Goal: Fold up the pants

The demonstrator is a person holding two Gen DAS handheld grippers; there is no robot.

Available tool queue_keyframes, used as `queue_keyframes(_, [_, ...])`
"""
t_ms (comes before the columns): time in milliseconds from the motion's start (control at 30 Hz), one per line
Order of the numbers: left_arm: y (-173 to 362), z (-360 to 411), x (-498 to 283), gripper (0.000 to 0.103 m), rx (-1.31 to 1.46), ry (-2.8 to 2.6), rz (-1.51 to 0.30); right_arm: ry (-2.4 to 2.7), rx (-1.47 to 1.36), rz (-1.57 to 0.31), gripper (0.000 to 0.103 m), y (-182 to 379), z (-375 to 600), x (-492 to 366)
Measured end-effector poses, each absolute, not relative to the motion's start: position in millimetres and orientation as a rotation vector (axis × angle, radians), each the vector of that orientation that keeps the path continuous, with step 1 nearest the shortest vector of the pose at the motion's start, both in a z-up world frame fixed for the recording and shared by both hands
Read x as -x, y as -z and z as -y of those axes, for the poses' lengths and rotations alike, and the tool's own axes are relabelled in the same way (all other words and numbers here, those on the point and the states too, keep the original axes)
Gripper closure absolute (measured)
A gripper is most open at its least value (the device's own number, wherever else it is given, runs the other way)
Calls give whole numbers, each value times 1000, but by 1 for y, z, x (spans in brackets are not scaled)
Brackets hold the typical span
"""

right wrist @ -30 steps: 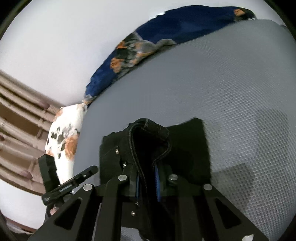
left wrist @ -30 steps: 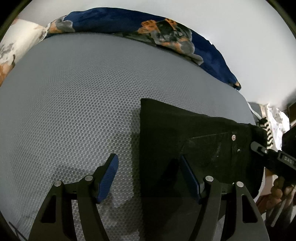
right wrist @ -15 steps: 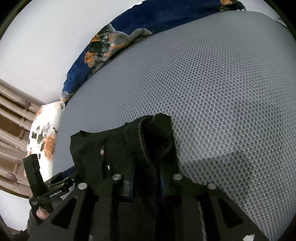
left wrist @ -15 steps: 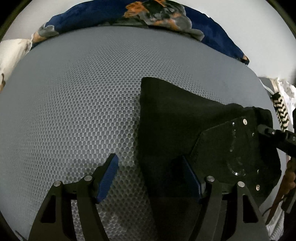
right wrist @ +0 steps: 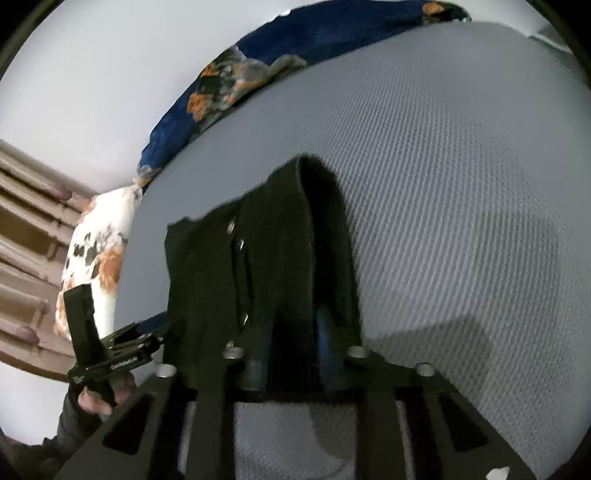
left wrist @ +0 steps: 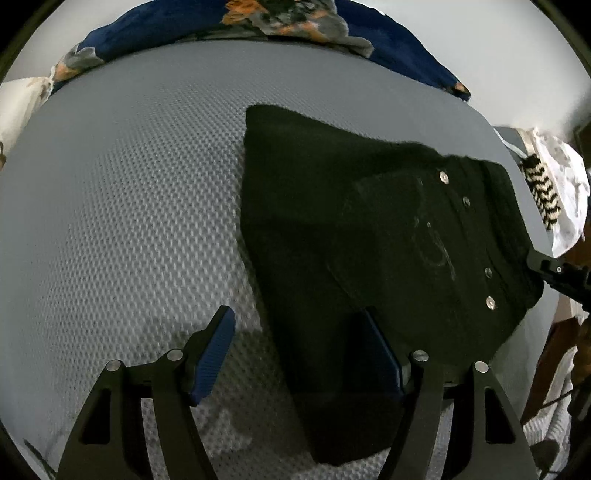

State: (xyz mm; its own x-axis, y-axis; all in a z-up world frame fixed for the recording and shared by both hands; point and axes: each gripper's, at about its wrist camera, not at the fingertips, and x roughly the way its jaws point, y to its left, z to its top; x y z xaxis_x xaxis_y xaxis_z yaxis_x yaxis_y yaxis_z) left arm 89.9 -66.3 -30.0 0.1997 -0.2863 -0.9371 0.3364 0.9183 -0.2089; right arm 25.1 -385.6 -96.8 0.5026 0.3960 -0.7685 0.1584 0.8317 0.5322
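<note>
Pants: the black pants (left wrist: 369,240) lie in a folded stack on the grey mesh bed (left wrist: 129,221), ahead and to the right of the left tool (left wrist: 299,354); their waistband end, with its metal rivets (left wrist: 490,302), is lifted toward the right tool (right wrist: 295,332).

Left tool: its jaws stand wide, holding nothing; the left pad sits over bare bed, the right pad over the near edge of the pants, so the cloth's left border runs between the two.

Right tool: its jaws are narrow and clamped on a thick bunch of waistband, which arches up in front of it and hides most of the blue pads.

Risk, slipping: the bunch looks like several layers of heavy denim-like cloth; if only the outer layers are pinched, the inner ones could slide out and the fold would open.

Risk, dragging: only one tool has hold, so pulling the waistband across could tow the whole stack over the bed and skew its edges instead of turning a clean fold.

Risk, left tool: closing from where it stands could catch a single edge layer or the mesh cover beneath, and crease the stack.

Risk, surroundings: a blue patterned blanket (left wrist: 295,26) lies at the far edge of the bed, well ahead of both tools, and looks unlikely to interfere.
</note>
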Motion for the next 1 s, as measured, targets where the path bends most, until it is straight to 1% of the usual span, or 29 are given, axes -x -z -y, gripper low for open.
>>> queue_keyframes(100, [29, 62, -78, 32, -43, 446, -1299, -137, -590, -1035, 95, 93, 384, -18])
queue_keyframes(233, [25, 54, -60, 32, -63, 448, -1285, -123, -577, -1016, 97, 85, 379, -5])
queue_keyframes(433, [26, 51, -43, 32, -81, 446, -1276, -91, -552, -1035, 97, 95, 380, 2])
queue_keyframes(567, [33, 59, -46, 32, -79, 440, -1285, -83, -541, -1060, 97, 115, 383, -1])
queue_keyframes(700, [35, 59, -49, 31, -73, 437, -1288, -92, -560, -1062, 96, 118, 387, -1])
queue_keyframes(767, [37, 70, -53, 31, -80, 435, -1283, -87, -559, -1060, 95, 117, 387, 0])
queue_keyframes(833, [37, 73, -53, 30, -85, 433, -1280, -83, -560, -1059, 90, 116, 385, -1])
queue_keyframes(1000, [32, 81, -50, 30, -99, 427, -1268, -77, -521, -1058, 88, 111, 382, -6])
